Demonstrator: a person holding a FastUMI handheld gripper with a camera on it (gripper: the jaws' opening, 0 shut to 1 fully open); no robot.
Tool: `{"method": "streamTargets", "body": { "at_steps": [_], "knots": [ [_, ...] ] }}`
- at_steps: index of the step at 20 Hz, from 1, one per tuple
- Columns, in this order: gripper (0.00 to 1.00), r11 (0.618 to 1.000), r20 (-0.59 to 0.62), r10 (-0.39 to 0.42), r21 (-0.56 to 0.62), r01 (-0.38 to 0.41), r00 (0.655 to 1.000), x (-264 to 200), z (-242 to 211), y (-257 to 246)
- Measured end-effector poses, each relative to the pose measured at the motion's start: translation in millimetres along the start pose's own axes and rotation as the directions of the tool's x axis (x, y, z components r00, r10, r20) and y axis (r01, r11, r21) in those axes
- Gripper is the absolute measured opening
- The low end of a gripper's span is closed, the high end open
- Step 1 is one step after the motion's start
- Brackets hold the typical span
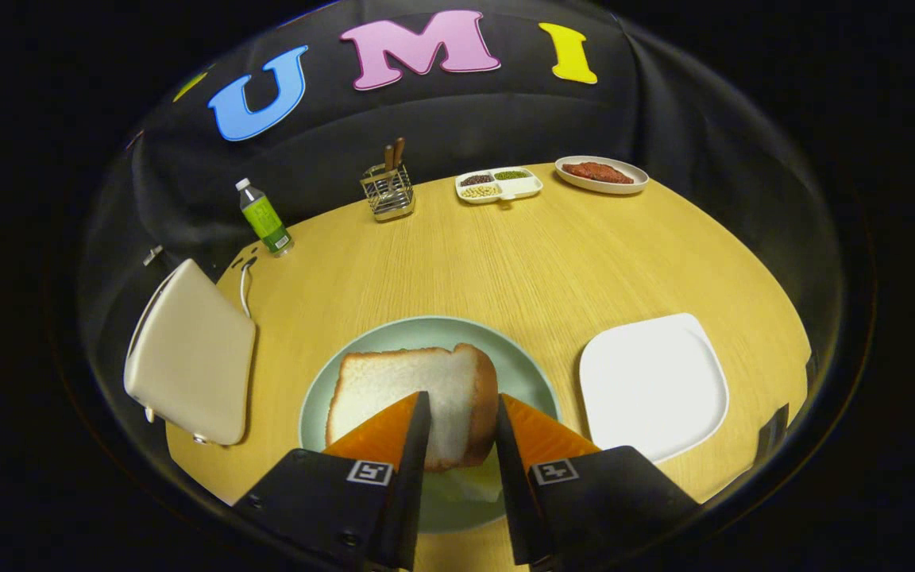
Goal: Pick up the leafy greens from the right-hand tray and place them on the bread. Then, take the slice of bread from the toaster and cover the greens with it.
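A slice of white bread with a brown crust lies on the pale green plate, tilted a little. Pale leafy greens peek out from under its near edge, between my fingers. My gripper hangs just above the near right part of the slice. Its fingers stand apart, the left one over the bread's face and the right one beside the crust, and they do not look pressed on it. The cream toaster stands to the left of the plate. A bare white square tray sits to the right.
Along the far side of the round wooden table stand a green bottle, a wire holder with utensils, a divided white dish of grains and an oval plate of red meat. The toaster's cable runs behind it.
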State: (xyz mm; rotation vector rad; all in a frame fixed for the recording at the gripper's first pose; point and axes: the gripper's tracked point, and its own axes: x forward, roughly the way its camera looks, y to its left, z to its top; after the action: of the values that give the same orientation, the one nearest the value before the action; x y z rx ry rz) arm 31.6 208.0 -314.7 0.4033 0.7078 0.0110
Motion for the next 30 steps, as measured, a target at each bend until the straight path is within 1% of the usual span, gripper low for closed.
{"method": "streamTargets", "body": {
  "at_steps": [1, 2, 3, 5, 7, 8, 9, 10, 11, 14, 15, 17, 21, 25, 30],
  "knots": [
    [0.56, 0.999, 0.004, -0.019, -0.035, 0.019, 1.0, 0, 0, -4],
    [0.63, 0.997, 0.013, -0.017, -0.073, 0.018, 1.0, 0, 2, -4],
    [0.64, 0.993, 0.025, -0.03, -0.115, 0.032, 0.999, -1, 4, -6],
    [0.74, 0.981, 0.047, -0.045, -0.185, 0.053, 0.998, -2, 8, -9],
    [0.84, 0.974, 0.064, -0.058, -0.215, 0.07, 0.996, -3, 12, -12],
    [0.91, 0.973, 0.07, -0.06, -0.22, 0.074, 0.996, -5, 14, -13],
    [0.94, 0.969, 0.079, -0.065, -0.233, 0.082, 0.995, -7, 16, -16],
    [0.99, 0.961, 0.104, -0.073, -0.259, 0.098, 0.992, -11, 22, -19],
    [0.99, 0.951, 0.133, -0.078, -0.289, 0.114, 0.988, -14, 30, -24],
    [0.99, 0.929, 0.192, -0.054, -0.35, 0.12, 0.98, -30, 52, -24],
    [0.99, 0.919, 0.23, -0.051, -0.371, 0.136, 0.972, -37, 65, -26],
    [0.99, 0.907, 0.292, -0.024, -0.396, 0.143, 0.956, -55, 88, -22],
    [0.99, 0.907, 0.373, 0.032, -0.401, 0.13, 0.927, -88, 127, -13],
    [0.99, 0.911, 0.41, 0.075, -0.399, 0.105, 0.909, -115, 155, -9],
    [0.98, 0.895, 0.472, 0.141, -0.437, 0.093, 0.87, -155, 188, 1]
  ]
}}
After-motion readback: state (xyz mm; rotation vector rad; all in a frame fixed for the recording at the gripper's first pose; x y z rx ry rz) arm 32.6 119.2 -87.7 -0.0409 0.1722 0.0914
